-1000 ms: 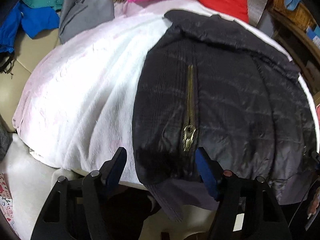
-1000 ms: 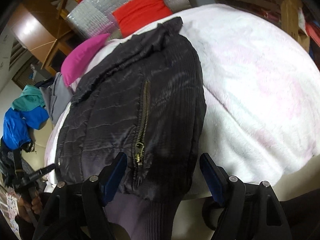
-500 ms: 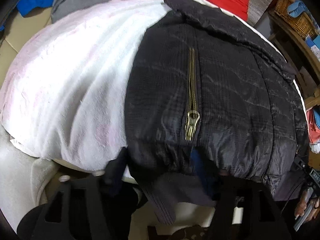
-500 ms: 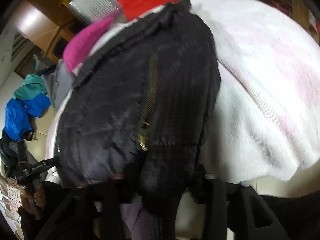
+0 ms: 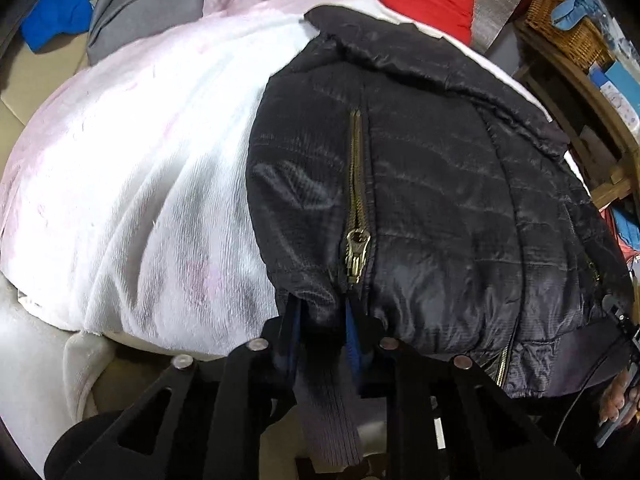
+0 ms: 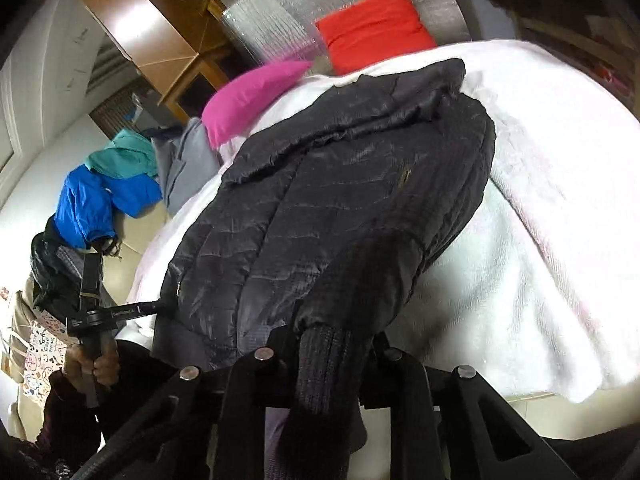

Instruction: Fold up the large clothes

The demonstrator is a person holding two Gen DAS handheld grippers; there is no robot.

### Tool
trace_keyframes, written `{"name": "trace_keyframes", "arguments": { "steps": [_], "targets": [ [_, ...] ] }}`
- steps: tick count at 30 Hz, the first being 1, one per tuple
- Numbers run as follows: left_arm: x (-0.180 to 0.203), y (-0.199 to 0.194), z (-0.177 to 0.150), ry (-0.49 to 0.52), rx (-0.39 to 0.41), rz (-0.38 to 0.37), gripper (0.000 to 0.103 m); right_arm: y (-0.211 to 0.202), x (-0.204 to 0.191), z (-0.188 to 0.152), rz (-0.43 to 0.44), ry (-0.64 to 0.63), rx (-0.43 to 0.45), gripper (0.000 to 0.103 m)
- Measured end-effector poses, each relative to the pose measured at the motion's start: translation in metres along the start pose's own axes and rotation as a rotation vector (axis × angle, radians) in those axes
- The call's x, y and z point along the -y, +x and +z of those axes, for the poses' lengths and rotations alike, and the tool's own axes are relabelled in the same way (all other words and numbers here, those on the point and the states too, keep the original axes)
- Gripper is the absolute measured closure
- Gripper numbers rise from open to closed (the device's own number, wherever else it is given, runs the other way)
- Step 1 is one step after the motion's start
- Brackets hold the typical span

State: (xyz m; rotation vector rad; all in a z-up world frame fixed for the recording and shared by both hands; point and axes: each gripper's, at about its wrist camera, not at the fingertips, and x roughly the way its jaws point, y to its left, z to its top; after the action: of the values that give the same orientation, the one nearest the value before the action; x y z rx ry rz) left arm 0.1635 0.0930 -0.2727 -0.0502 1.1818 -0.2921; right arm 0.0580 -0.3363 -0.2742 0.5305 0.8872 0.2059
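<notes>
— Where's the black jacket?
— Spread on the white blanket over the bed.
— The tools?
— Left tool clenched on its hem; right tool grasping its ribbed cuff.

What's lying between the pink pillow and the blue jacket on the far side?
A grey garment lies between the pink pillow and the blue jacket, clearest in the right wrist view.

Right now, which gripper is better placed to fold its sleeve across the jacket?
Probably right, narrowly. Both jaws are shut on ribbed cuffs, but the right gripper holds the right sleeve seemingly raised off the white blanket; the left sleeve lies flat at the left gripper.
</notes>
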Motion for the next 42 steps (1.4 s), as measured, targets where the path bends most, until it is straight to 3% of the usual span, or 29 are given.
{"name": "trace_keyframes", "arguments": {
  "steps": [1, 2, 4, 6, 7, 8, 9, 10, 13, 15, 17, 18, 19, 20, 21, 23, 25, 28, 34, 38, 42],
  "targets": [
    [-0.003, 0.006, 0.000, -0.011, -0.023, -0.001, 0.044, 0.009, 0.005, -0.004, -0.031, 0.017, -0.035, 0.078],
    [-0.005, 0.013, -0.001, -0.024, -0.057, -0.011, 0.033, 0.013, 0.008, -0.006, -0.050, 0.027, -0.053, 0.072],
    [-0.007, 0.017, -0.004, -0.028, -0.083, -0.035, 0.030, 0.024, 0.014, -0.013, -0.070, 0.052, -0.090, 0.055],
    [-0.005, 0.016, -0.005, -0.010, -0.075, -0.032, 0.032, 0.034, 0.011, -0.017, -0.078, 0.038, -0.125, 0.049],
    [-0.005, 0.015, -0.005, -0.011, -0.071, -0.035, 0.044, 0.037, 0.006, -0.016, -0.096, 0.005, -0.129, 0.050],
    [-0.006, 0.013, -0.005, -0.013, -0.062, -0.034, 0.051, 0.036, -0.002, -0.013, -0.115, -0.040, -0.116, 0.064],
    [-0.001, 0.012, -0.005, -0.014, -0.055, -0.046, 0.061, 0.033, -0.007, -0.013, -0.113, -0.071, -0.108, 0.072],
    [-0.002, 0.007, -0.005, -0.013, -0.039, -0.055, 0.081, 0.027, -0.012, -0.011, -0.096, -0.094, -0.084, 0.078],
    [-0.008, -0.002, -0.005, -0.018, -0.016, -0.070, 0.084, 0.003, -0.021, -0.002, 0.007, -0.094, 0.021, 0.083],
    [-0.010, -0.003, -0.008, -0.010, -0.014, -0.068, 0.083, 0.002, -0.020, 0.001, 0.028, -0.088, 0.026, 0.083],
    [-0.014, 0.003, -0.012, -0.011, -0.042, -0.049, 0.063, 0.019, -0.011, -0.002, -0.004, -0.065, -0.057, 0.080],
    [-0.014, 0.007, -0.014, -0.014, -0.068, -0.055, 0.035, 0.020, -0.001, -0.005, -0.028, -0.045, -0.090, 0.079],
    [-0.009, 0.013, -0.014, -0.012, -0.094, -0.069, 0.028, 0.026, 0.002, -0.008, -0.046, -0.026, -0.115, 0.074],
    [-0.006, 0.020, -0.018, -0.002, -0.138, -0.097, 0.028, 0.033, 0.006, -0.012, -0.045, -0.003, -0.135, 0.065],
    [-0.004, 0.024, -0.023, 0.007, -0.159, -0.089, 0.028, 0.036, 0.006, -0.014, -0.038, 0.000, -0.133, 0.063],
    [-0.001, 0.029, -0.029, 0.015, -0.171, -0.077, 0.037, 0.038, -0.002, -0.018, -0.062, -0.062, -0.126, 0.065],
    [0.000, 0.023, -0.035, 0.033, -0.154, -0.030, 0.072, 0.033, -0.012, -0.014, -0.061, -0.110, -0.101, 0.080],
    [-0.012, 0.011, -0.030, -0.010, -0.131, -0.056, 0.094, 0.016, -0.022, -0.003, -0.018, -0.120, -0.025, 0.086],
    [-0.024, -0.051, -0.012, -0.001, -0.003, -0.223, 0.095, -0.017, -0.043, 0.032, 0.077, -0.132, 0.132, 0.087],
    [-0.022, -0.100, 0.026, 0.012, 0.108, -0.310, 0.095, -0.031, -0.051, 0.073, 0.110, -0.127, 0.255, 0.087],
    [-0.027, -0.120, 0.084, -0.020, 0.167, -0.386, 0.095, -0.032, -0.053, 0.126, 0.108, -0.098, 0.334, 0.087]
  ]
}}
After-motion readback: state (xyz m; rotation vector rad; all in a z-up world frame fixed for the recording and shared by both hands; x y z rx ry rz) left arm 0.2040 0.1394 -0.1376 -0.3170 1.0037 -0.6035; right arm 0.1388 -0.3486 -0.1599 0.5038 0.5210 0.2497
